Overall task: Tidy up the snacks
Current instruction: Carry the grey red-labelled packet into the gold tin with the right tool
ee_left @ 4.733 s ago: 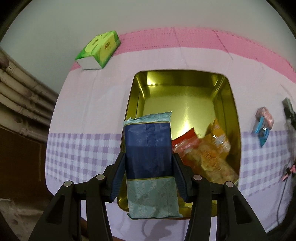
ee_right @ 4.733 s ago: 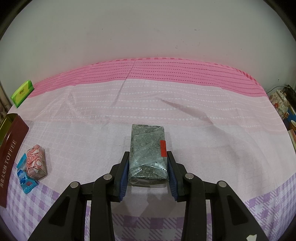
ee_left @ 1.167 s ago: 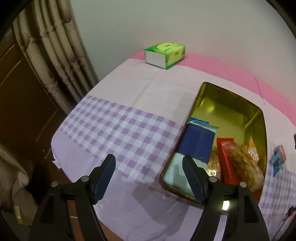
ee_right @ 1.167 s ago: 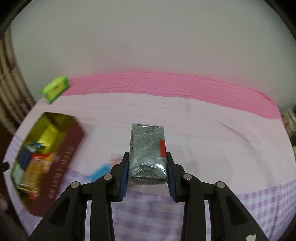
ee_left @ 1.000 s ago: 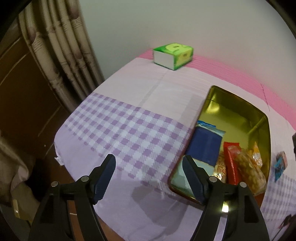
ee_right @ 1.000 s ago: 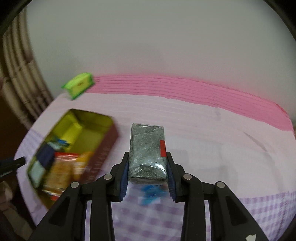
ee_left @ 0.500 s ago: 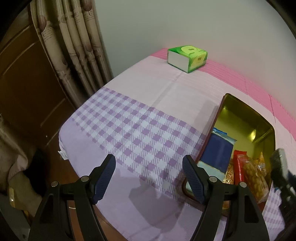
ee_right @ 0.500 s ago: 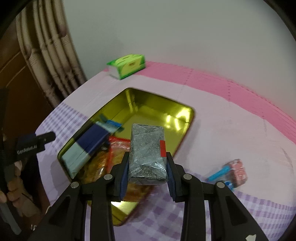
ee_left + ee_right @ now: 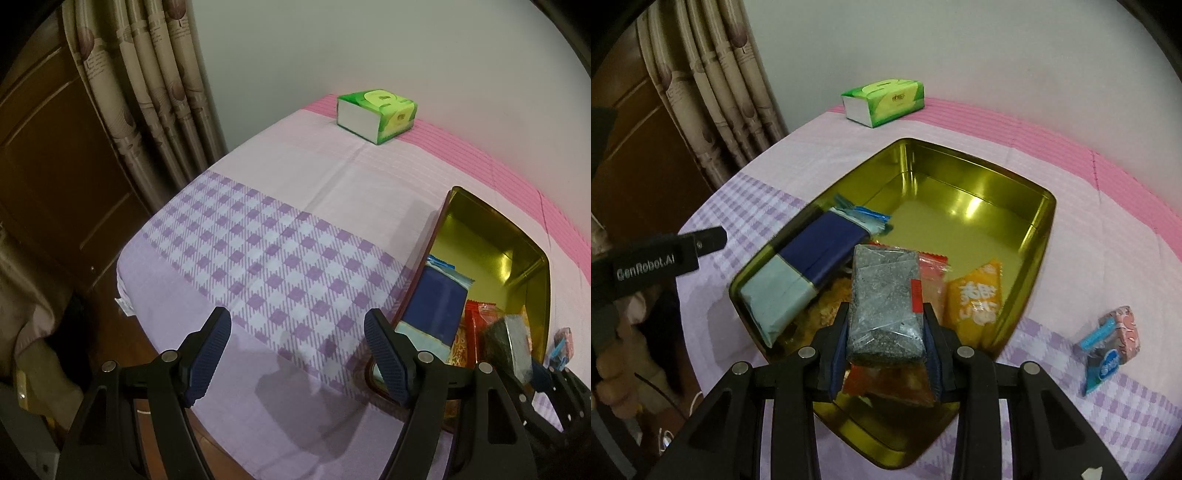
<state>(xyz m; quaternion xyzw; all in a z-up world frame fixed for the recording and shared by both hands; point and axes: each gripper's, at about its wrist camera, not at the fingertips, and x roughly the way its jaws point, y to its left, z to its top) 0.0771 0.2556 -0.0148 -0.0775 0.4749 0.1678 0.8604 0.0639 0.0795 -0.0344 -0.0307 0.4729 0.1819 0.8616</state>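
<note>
Grey, speckled and brick-shaped, a clear-wrapped snack pack (image 9: 884,302) is clamped between the pads of the right gripper (image 9: 886,345) above the near end of a gold metal tin (image 9: 1043,236). Three crinkly packets are counted inside: one blue-and-teal (image 9: 809,275), one orange (image 9: 975,299), one red (image 9: 932,264). Two small wrapped sweets (image 9: 1110,345) are seen on the checked cloth beside it, one green tissue box (image 9: 884,101) beyond. The left gripper (image 9: 297,354) is held apart, empty
</note>
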